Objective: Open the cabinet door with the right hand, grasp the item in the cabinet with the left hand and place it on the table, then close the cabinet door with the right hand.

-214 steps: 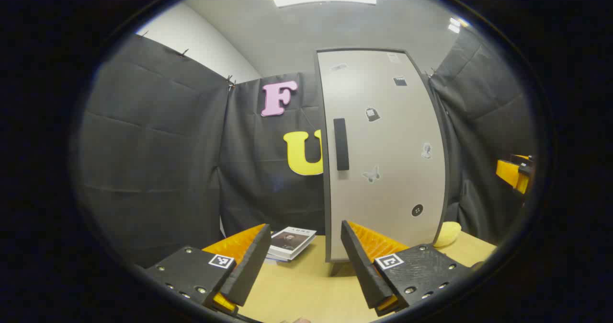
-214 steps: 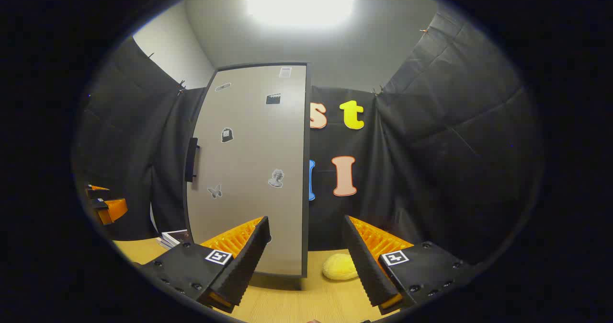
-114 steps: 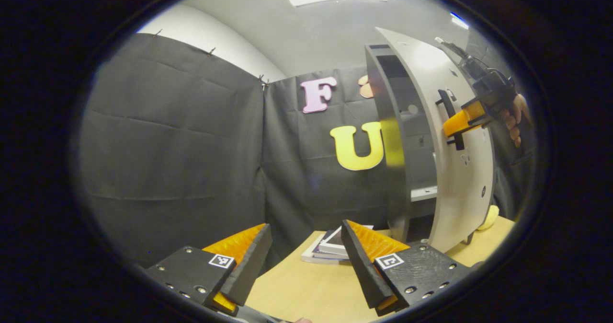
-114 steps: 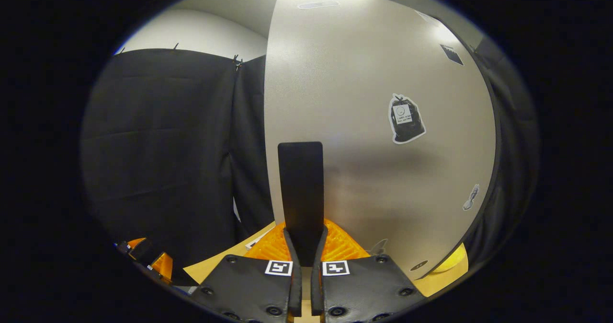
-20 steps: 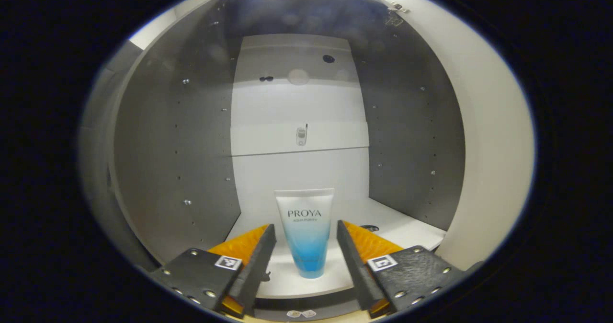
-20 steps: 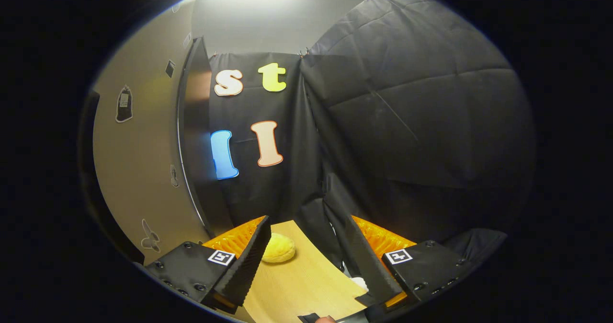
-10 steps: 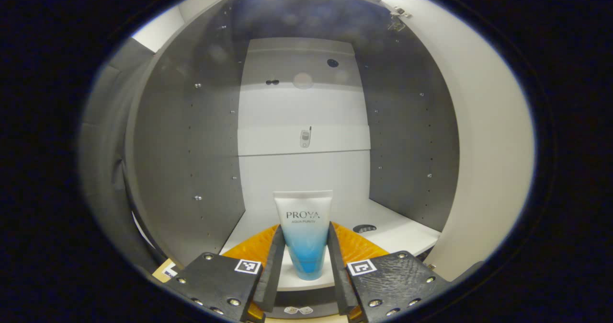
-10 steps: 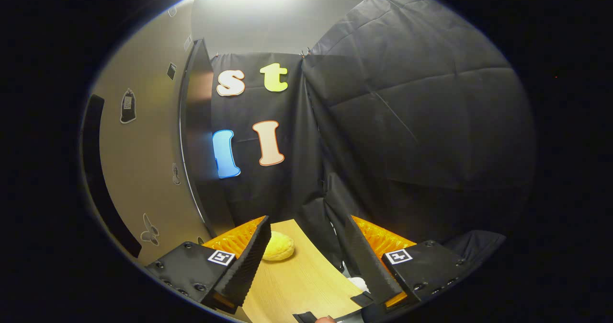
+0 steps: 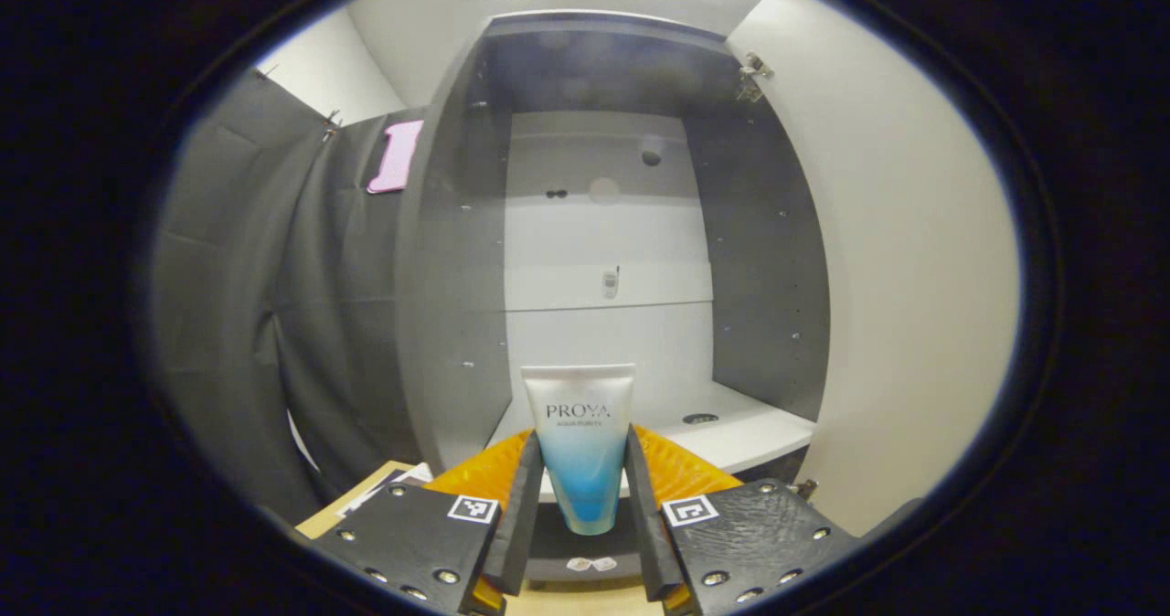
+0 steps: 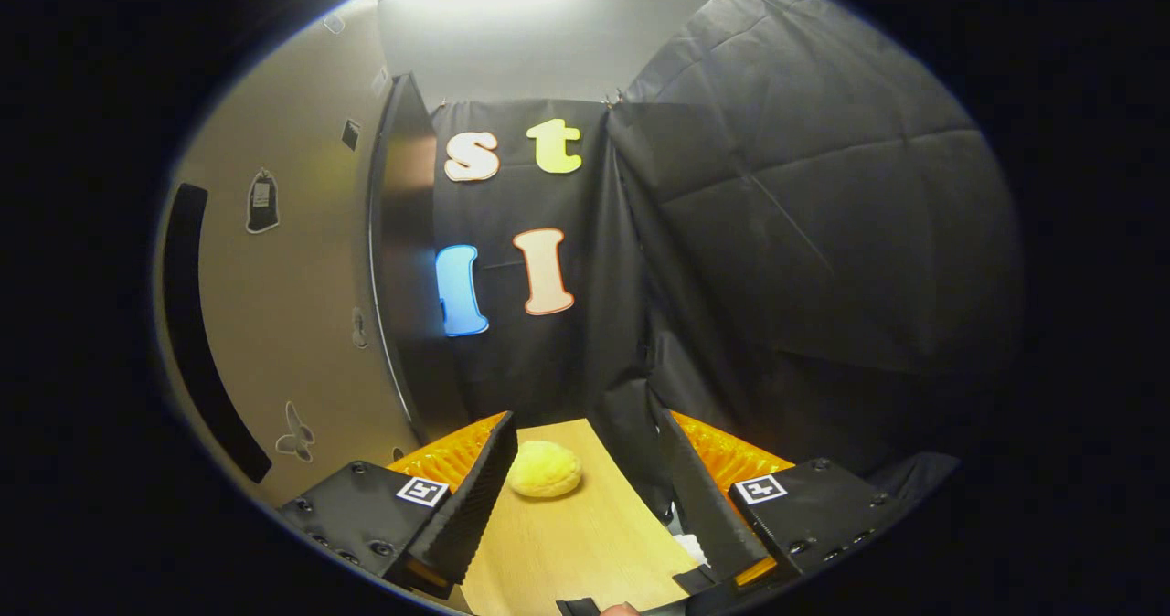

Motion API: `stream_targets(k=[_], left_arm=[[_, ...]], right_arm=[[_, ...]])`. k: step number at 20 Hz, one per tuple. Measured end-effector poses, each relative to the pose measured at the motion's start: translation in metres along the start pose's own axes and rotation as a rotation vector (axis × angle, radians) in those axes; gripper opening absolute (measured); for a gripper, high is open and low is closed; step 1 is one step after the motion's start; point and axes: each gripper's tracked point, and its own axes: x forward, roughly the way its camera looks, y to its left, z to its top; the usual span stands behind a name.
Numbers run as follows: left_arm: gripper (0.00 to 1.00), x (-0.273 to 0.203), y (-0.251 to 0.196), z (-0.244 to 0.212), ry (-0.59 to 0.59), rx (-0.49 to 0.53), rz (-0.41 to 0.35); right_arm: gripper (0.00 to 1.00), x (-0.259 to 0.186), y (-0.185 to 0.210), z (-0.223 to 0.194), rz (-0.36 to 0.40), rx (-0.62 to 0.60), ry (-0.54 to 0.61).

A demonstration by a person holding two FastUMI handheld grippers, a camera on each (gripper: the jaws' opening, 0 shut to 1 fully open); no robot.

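Observation:
A white-to-blue tube point(image 9: 581, 442) stands upright between the fingers of my left gripper point(image 9: 581, 506), which is shut on it, just in front of the open cabinet point(image 9: 603, 232) and its white lower shelf point(image 9: 731, 433). The cabinet door point(image 9: 905, 278) is swung wide open on the right in the left gripper view. In the right gripper view the same door point(image 10: 274, 305) shows at the left with its dark handle point(image 10: 196, 323). My right gripper point(image 10: 581, 497) hangs open over the wooden table point(image 10: 567, 552), holding nothing.
A yellow sponge-like lump point(image 10: 544, 469) lies on the table beyond the right gripper. Books point(image 9: 388, 483) lie on the table left of the cabinet base. Black cloth walls close in behind and on the right.
The left gripper shut on the tube and has drawn back out of the cabinet with it. The right gripper has turned slightly, showing more of the door's handle.

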Motion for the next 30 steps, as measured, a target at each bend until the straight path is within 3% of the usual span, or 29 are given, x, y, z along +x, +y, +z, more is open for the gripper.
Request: stream_targets(k=[9,10,14,18,20,22,24,27,29,30], left_arm=[[0.54,-0.006,0.009,-0.014,0.058,-0.029,0.150],[0.47,-0.004,0.008,-0.016,0.068,-0.028,0.161],[0.54,-0.006,0.010,-0.019,0.076,-0.053,0.182],[0.47,-0.005,0.013,-0.024,0.084,-0.049,0.212],[0.51,-0.004,0.014,-0.026,0.112,-0.068,0.228],[0.48,-0.005,0.016,-0.031,0.139,-0.098,0.251],[0.54,-0.004,0.017,-0.033,0.156,-0.101,0.266],[0.47,-0.005,0.022,-0.034,0.163,-0.070,0.289],[0.55,-0.006,0.025,-0.043,0.178,-0.078,0.301],[0.54,-0.007,0.026,-0.048,0.185,-0.080,0.310]], right_arm=[[0.98,0.007,0.015,-0.010,0.113,-0.035,0.016],[0.98,0.007,0.018,-0.011,0.122,-0.034,0.017],[0.98,0.007,0.024,-0.014,0.140,-0.043,0.018],[0.98,0.003,0.027,-0.017,0.139,-0.064,0.021],[0.98,0.001,0.024,-0.020,0.129,-0.075,0.020],[0.98,0.001,0.021,-0.024,0.116,-0.080,0.028],[0.98,0.001,0.019,-0.028,0.108,-0.073,0.037],[0.98,0.000,0.019,-0.035,0.101,-0.073,0.054],[0.98,-0.002,0.021,-0.040,0.104,-0.089,0.066],[0.98,-0.003,0.021,-0.042,0.104,-0.098,0.072]])
